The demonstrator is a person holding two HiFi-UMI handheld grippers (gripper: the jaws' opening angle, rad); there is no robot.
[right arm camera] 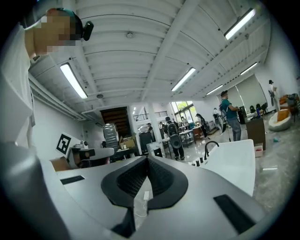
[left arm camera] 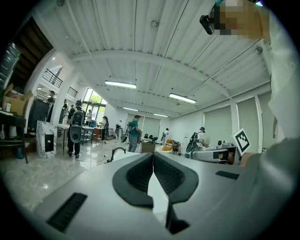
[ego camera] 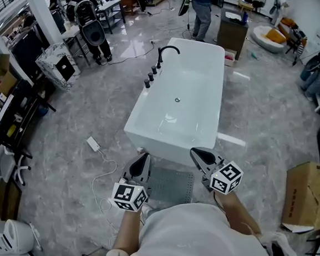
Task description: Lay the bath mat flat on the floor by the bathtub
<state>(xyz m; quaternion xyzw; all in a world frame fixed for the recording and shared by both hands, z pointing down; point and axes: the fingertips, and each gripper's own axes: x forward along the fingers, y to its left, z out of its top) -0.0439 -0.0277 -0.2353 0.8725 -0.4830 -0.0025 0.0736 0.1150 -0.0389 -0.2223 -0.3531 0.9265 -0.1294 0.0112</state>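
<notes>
The grey bath mat [ego camera: 170,185] lies flat on the marble floor against the near end of the white bathtub [ego camera: 185,86]. My left gripper [ego camera: 144,156] hangs above the mat's left edge, shut and empty. My right gripper [ego camera: 195,151] hangs above its right edge, also shut with nothing in it. In the left gripper view the dark pads [left arm camera: 140,174] of the left gripper [left arm camera: 153,155] meet, pointing across the room. The right gripper view shows the right gripper [right arm camera: 148,160] closed too, with the bathtub [right arm camera: 234,161] to its right.
A white power strip [ego camera: 93,143] with a cable lies on the floor left of the tub. A cardboard box [ego camera: 309,195] sits at the right. A white strip [ego camera: 231,139] lies by the tub's right corner. A person [ego camera: 201,8] stands beyond the tub.
</notes>
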